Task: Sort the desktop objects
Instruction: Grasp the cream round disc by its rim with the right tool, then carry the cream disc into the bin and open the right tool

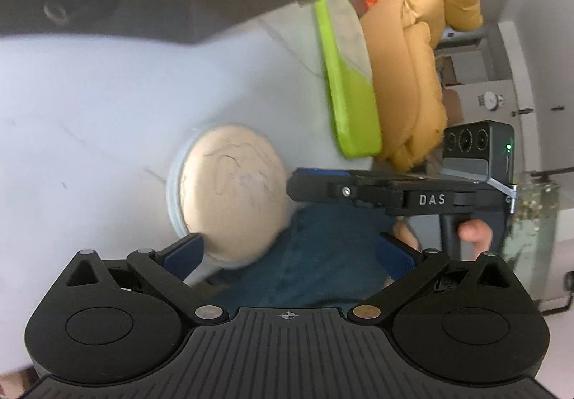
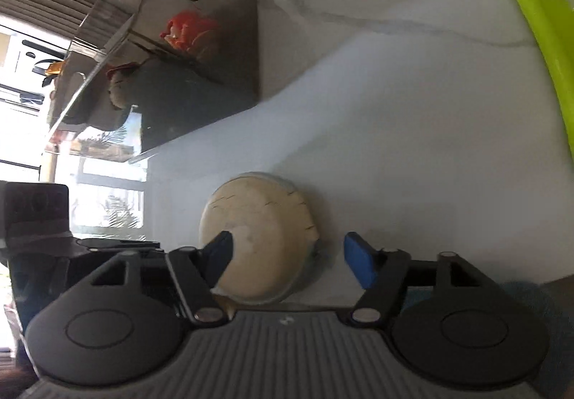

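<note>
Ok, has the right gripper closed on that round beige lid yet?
No: in the right wrist view the right gripper stands open, and its blue pad is clear of the round beige lid.

Daylight blows out the window (image 2: 107, 205) at nine o'clock in the right wrist view. The pale worktop (image 1: 89, 119) is evenly bright with soft shadows. Motion blur smears the green tray (image 1: 351, 94); fisheye bending curves the edges, and corners darken.

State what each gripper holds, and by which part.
Nothing. The left gripper and right gripper both stand open; the round beige-lidded container rests on the white table, ungripped.
</note>
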The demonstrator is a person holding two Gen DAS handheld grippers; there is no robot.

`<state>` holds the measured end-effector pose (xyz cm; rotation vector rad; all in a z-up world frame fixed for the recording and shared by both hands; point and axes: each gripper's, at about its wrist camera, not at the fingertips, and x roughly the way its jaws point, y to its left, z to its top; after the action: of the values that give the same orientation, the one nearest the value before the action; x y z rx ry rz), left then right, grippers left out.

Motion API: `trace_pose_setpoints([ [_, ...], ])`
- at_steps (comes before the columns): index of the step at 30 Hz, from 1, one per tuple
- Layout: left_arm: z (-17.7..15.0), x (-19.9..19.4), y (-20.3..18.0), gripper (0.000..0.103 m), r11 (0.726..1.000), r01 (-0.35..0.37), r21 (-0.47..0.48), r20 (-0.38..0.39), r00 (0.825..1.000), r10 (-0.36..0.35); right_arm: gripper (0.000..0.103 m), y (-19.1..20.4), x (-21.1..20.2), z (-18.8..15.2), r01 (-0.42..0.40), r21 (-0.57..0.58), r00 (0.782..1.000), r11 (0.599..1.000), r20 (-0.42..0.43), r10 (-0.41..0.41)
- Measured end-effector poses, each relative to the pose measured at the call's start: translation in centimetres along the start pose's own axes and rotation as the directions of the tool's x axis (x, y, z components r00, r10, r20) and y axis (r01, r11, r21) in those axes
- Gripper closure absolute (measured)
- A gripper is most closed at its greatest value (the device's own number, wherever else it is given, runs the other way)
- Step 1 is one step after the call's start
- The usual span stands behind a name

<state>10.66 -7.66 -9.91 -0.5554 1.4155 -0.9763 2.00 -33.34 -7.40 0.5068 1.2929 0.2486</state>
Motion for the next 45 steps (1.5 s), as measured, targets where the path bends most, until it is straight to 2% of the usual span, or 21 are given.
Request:
trace_pose_setpoints([
  [3,0.1,-0.1,-0.3,0.0,0.999,-0.026,0.029,0.04,0.999,0.025,0.027,-0.9,0.6,-0.1,-0.005,-0.003,1.0,1.0,-0.007,0.005],
  [6,0.5,-0.7,0.3,0.0,1.0,-0.005,0.006,0.063,0.998,0.005,0.024,-1.5,2.2,0.4,-0.007,0.014,1.0,1.0,-0.03,0.007],
  [12,0.6,-0.9,0.9,0.0,1.0,0.011,0.002,0.067,0.998,-0.011,0.024,-1.9,4.2,0.7,-0.103,0.035,0.994,0.994,-0.028,0.104],
  [13,0.6,-0.8,0.8,0.0,1.0,0.005,0.013,0.068,0.998,-0.006,0.026,-1.8,4.2,0.5,-0.121,0.045,0.992,0.992,-0.033,0.122],
  [16,0.1,-0.9,0.6,0.0,0.998,-0.039,0.052,0.076,0.996,0.035,0.039,-2.1,5.0,0.1,-0.177,0.091,0.982,0.98,-0.053,0.183],
  [19,-0.1,-0.8,0.3,0.0,0.995,-0.079,0.063,0.076,0.994,0.074,0.048,-1.8,4.8,-0.6,-0.208,0.072,0.978,0.976,-0.011,0.209],
  [21,-0.1,-0.9,0.2,0.0,0.992,-0.116,0.044,0.065,0.991,0.113,0.06,-1.4,3.5,-1.2,-0.239,0.04,0.971,0.97,0.044,0.237],
  [24,-0.2,-1.6,-0.4,0.0,0.984,-0.174,0.03,0.041,0.984,0.172,0.061,-0.4,2.0,-1.9,-0.236,0.015,0.968,0.972,0.091,0.233],
  [26,-0.5,-3.0,-1.9,0.0,0.973,-0.217,0.075,0.047,0.976,0.214,0.061,0.7,0.8,-2.4,-0.194,-0.028,0.973,0.981,0.124,0.196],
  [28,-1.1,-5.3,-4.0,0.0,0.955,-0.261,0.14,0.081,0.964,0.252,0.061,1.7,-0.7,-2.8,-0.197,-0.049,0.969,0.979,0.144,0.202],
  [30,-1.8,-9.3,-6.6,0.0,0.925,-0.323,0.202,0.179,0.94,0.289,0.062,3.0,-3.0,-3.0,-0.216,-0.073,0.959,0.974,0.171,0.226],
  [31,-2.0,-11.5,-7.8,0.0,0.906,-0.365,0.216,0.243,0.918,0.312,0.062,3.9,-4.5,-3.1,-0.223,-0.095,0.951,0.97,0.196,0.238],
  [33,-2.2,-16.0,-9.5,0.0,0.863,-0.471,0.182,0.392,0.84,0.376,0.062,5.8,-7.6,-3.1,-0.237,-0.142,0.932,0.961,0.247,0.266],
  [34,-2.2,-18.1,-10.2,0.0,0.834,-0.531,0.15,0.458,0.785,0.417,0.062,6.8,-9.0,-2.9,-0.243,-0.164,0.921,0.956,0.269,0.28],
  [35,-2.0,-19.5,-10.7,0.0,0.785,-0.611,0.1,0.504,0.712,0.49,0.061,8.2,-10.4,-2.4,-0.243,-0.192,0.911,0.951,0.292,0.292],
  [36,-1.4,-20.6,-11.1,0.0,0.719,-0.692,0.054,0.524,0.633,0.57,0.061,9.5,-11.4,-1.9,-0.235,-0.214,0.903,0.948,0.312,0.294],
  [37,-0.7,-21.4,-11.1,0.0,0.67,-0.742,0.023,0.527,0.578,0.623,0.061,10.8,-11.9,-1.0,-0.217,-0.233,0.901,0.948,0.325,0.286],
  [39,0.7,-22.7,-10.7,0.0,0.646,-0.763,0.002,0.526,0.55,0.648,0.061,13.8,-12.5,1.0,-0.175,-0.263,0.902,0.949,0.343,0.262],
  [40,1.3,-23.4,-10.4,0.0,0.649,-0.761,-0.005,0.527,0.549,0.649,0.061,15.4,-12.2,2.1,-0.155,-0.275,0.906,0.949,0.343,0.247],
  [43,3.2,-24.9,-9.0,0.0,0.729,-0.685,-0.009,0.531,0.614,0.584,0.061,20.0,-9.7,6.0,-0.078,-0.294,0.927,0.953,0.331,0.178],
  [45,4.9,-25.2,-8.2,0.0,0.752,-0.66,0.002,0.522,0.642,0.562,0.061,22.7,-7.0,8.7,-0.016,-0.302,0.944,0.953,0.309,0.113],
])
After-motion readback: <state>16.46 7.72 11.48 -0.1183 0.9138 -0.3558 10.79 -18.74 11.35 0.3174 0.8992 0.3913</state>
